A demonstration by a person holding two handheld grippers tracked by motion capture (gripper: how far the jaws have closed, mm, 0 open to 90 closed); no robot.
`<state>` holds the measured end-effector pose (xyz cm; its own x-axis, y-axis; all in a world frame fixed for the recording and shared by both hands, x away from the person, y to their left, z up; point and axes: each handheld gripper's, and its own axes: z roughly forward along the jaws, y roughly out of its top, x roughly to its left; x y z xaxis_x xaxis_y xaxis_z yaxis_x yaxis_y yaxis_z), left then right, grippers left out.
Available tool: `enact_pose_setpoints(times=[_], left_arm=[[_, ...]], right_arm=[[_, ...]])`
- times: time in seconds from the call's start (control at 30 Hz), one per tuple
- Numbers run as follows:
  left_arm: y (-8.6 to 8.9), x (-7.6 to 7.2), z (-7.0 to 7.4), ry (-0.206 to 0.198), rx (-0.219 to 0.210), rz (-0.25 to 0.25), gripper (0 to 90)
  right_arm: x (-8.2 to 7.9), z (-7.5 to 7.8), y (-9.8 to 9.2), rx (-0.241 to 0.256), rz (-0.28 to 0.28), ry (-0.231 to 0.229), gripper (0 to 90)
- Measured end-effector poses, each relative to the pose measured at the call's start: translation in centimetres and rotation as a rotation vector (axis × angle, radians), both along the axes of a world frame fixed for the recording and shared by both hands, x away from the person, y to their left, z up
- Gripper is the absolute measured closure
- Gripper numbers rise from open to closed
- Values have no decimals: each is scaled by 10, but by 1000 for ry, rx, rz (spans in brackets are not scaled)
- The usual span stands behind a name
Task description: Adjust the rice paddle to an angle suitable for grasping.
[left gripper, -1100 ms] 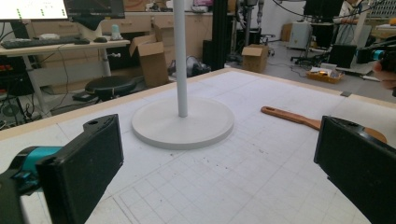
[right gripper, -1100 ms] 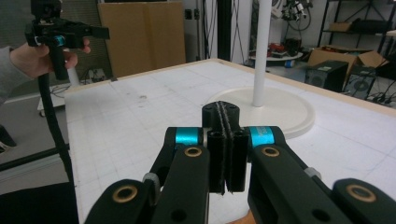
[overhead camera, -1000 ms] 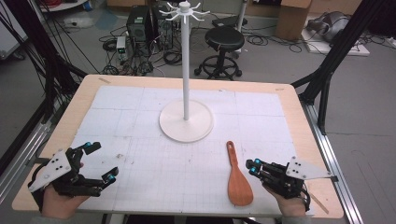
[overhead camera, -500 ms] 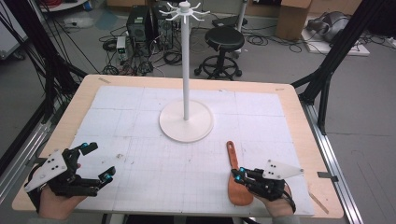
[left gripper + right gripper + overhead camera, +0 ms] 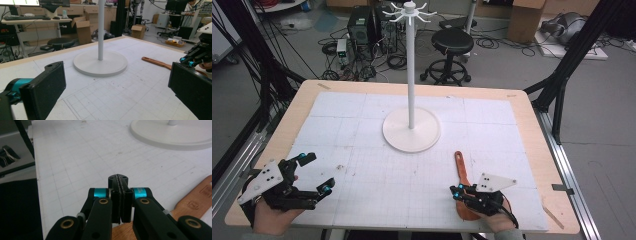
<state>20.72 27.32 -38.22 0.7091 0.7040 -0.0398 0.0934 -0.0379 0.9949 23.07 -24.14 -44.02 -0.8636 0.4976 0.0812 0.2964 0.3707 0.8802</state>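
The right gripper (image 5: pixel 458 192) sits at the near edge of the table, over the wide blade end of the wooden spatula (image 5: pixel 460 165). Its jaws are pressed flat together with nothing between them (the right gripper view makes that pretty clear, the two pads meet in a thin line). In that same view the spatula (image 5: pixel 197 201) lies below and to the right of the closed jaws, so the tool is above the wood, not clamped on it. Whether it actually touches the blade is hard to say.

The spatula lies on the white grid mat (image 5: pixel 362 150) with its handle pointing away from the person, toward the stand (image 5: pixel 411 131). The handle tip stops just short of the stand's round base, the two are apart.

The left gripper (image 5: pixel 315 174) is over at the near left corner of the table (image 5: pixel 532 125), well apart from the spatula. Its jaws are spread wide, holding nothing. In the left gripper view the spatula (image 5: pixel 156 62) and the right gripper (image 5: pixel 193 60) show up off to the right, past the stand (image 5: pixel 100 63).
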Motion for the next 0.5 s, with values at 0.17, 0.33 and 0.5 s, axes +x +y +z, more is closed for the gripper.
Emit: enact_pose_setpoints(times=[0.17,0.33,0.5], left_arm=[[-1,0,-1,7,5,-3,18],[-2,1,-2,10,9,-5,18],[-2,1,-2,12,7,-4,18]], right_arm=[[4,-5,4,-53,4,48,898],[6,-8,6,-84,7,63,898],[6,-8,7,-104,-1,70,899]])
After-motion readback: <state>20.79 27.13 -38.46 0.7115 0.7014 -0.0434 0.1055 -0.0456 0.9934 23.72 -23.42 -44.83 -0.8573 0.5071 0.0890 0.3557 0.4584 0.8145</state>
